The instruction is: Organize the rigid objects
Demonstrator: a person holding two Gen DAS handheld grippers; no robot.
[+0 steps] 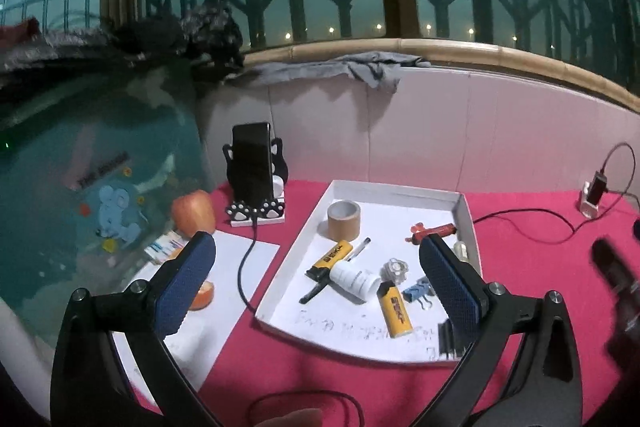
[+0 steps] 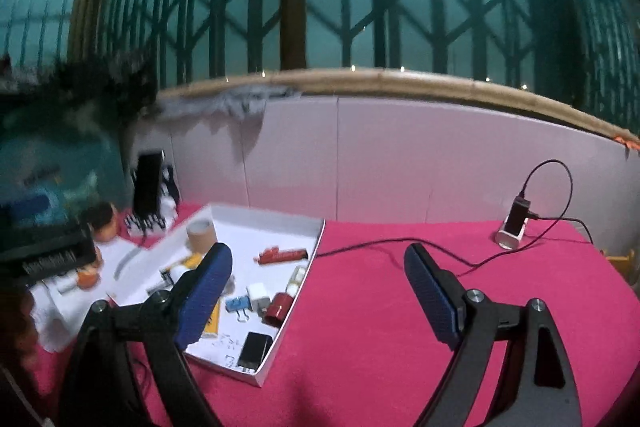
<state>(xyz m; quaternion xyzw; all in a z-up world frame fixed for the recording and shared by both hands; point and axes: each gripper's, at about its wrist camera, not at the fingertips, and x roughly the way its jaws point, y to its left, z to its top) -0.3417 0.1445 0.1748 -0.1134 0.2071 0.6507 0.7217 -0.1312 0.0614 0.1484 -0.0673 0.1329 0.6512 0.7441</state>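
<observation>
A white shallow tray (image 1: 396, 189) lies on the red cloth. It holds a brown tape roll (image 1: 344, 217), two yellow lighter-like items (image 1: 396, 311), a pen (image 1: 358, 249), a white bottle (image 1: 356, 279), a blue binder clip (image 1: 418, 291) and a red piece (image 1: 434, 231). My left gripper (image 1: 316, 241) hangs open above the tray's near side with nothing between its blue pads. My right gripper (image 2: 316, 255) is open and empty too, above the tray's right rim (image 2: 316, 239). The right wrist view also shows a red cylinder (image 2: 278, 307), a white plug (image 2: 256, 295) and a small dark phone-like device (image 2: 254, 349) in the tray.
Left of the tray are a phone on a black cat-shaped stand (image 1: 252, 163), an apple (image 1: 193, 213) and a white sheet (image 1: 224, 311) crossed by a black cable. A small device on a white stand (image 2: 516, 223) sits far right with its cable. A pale wall closes the back.
</observation>
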